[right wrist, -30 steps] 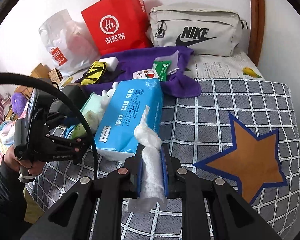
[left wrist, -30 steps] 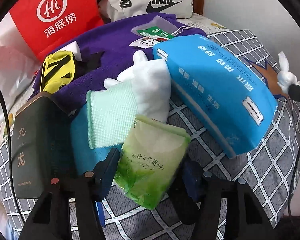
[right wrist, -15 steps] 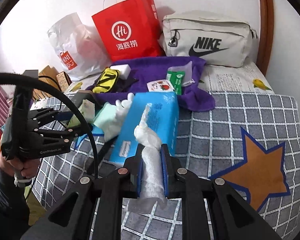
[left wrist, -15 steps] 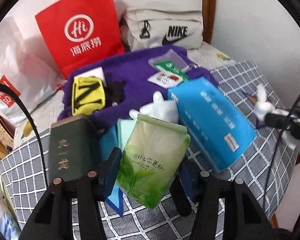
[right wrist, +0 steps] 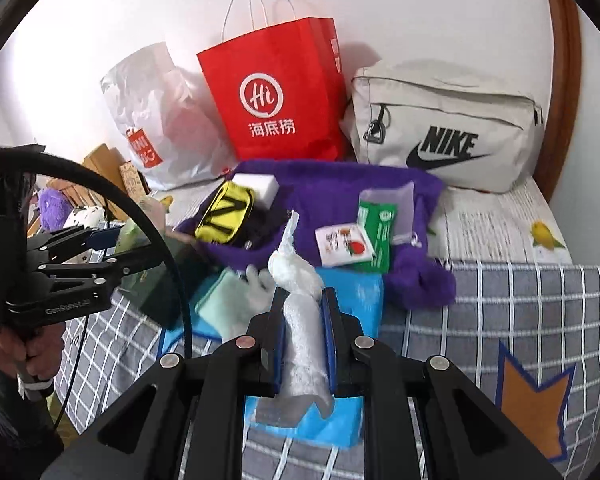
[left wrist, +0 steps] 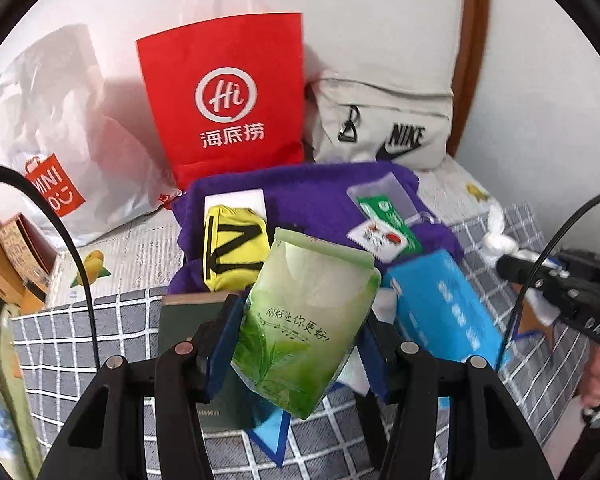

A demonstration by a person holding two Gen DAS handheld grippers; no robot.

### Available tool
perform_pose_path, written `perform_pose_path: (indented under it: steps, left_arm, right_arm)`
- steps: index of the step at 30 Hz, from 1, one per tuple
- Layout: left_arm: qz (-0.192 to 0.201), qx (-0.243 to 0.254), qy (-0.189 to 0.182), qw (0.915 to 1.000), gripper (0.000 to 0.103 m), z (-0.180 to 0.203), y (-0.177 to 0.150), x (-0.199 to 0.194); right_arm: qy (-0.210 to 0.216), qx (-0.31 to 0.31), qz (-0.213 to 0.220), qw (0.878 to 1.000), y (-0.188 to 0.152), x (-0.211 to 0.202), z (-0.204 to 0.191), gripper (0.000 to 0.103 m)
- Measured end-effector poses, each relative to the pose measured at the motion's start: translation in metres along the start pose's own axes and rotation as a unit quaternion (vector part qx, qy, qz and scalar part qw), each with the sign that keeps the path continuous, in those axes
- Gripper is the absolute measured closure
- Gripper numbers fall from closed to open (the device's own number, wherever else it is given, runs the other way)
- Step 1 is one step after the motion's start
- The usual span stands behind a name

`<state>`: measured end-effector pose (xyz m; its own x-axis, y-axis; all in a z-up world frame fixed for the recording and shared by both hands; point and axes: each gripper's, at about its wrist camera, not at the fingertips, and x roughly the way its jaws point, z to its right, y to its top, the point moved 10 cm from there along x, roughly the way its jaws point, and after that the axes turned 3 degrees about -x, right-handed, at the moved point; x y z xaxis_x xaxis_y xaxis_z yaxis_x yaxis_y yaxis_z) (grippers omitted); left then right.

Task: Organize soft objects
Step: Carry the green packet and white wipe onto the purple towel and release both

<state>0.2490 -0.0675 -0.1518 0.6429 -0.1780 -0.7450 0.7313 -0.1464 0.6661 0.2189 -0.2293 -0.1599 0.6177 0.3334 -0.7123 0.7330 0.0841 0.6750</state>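
My left gripper (left wrist: 296,344) is shut on a green tissue pack (left wrist: 304,320) and holds it above the checked bedspread (left wrist: 80,332). My right gripper (right wrist: 303,340) is shut on a rolled white cloth (right wrist: 300,320), above the blue tissue pack (right wrist: 352,300). The blue tissue pack also shows in the left wrist view (left wrist: 444,308). A purple towel (right wrist: 332,196) lies behind, carrying a yellow pouch (right wrist: 226,212), a white sponge (right wrist: 260,186) and small wipe packets (right wrist: 376,228). A white glove (right wrist: 256,284) and a mint cloth (right wrist: 216,300) lie left of the blue pack.
A red paper bag (right wrist: 276,92), a white plastic bag (right wrist: 156,116) and a grey Nike bag (right wrist: 448,128) stand against the wall. A dark green book (left wrist: 180,320) lies at the left. Cardboard boxes (left wrist: 8,248) sit off the bed's left edge.
Both grippers have risen and pulled back with their loads. The green pack has come up off the pile; the right gripper has moved left over the blue pack.
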Motion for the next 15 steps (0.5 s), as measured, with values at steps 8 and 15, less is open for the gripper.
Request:
perform_pose_path:
  steps: [8,15]
  left_arm:
    - [0.012,-0.058,-0.048,0.9971,0.05,-0.014,0.026,0.021]
    - [0.044,-0.124,-0.022,0.9911,0.05,-0.034,0.054,0.045]
  right_arm:
    - [-0.01,0.01,-0.004,1.0,0.028,0.032,0.011,0.087]
    - [-0.031,0.033,0.0,0.999,0.049,0.062,0.039,0.087]
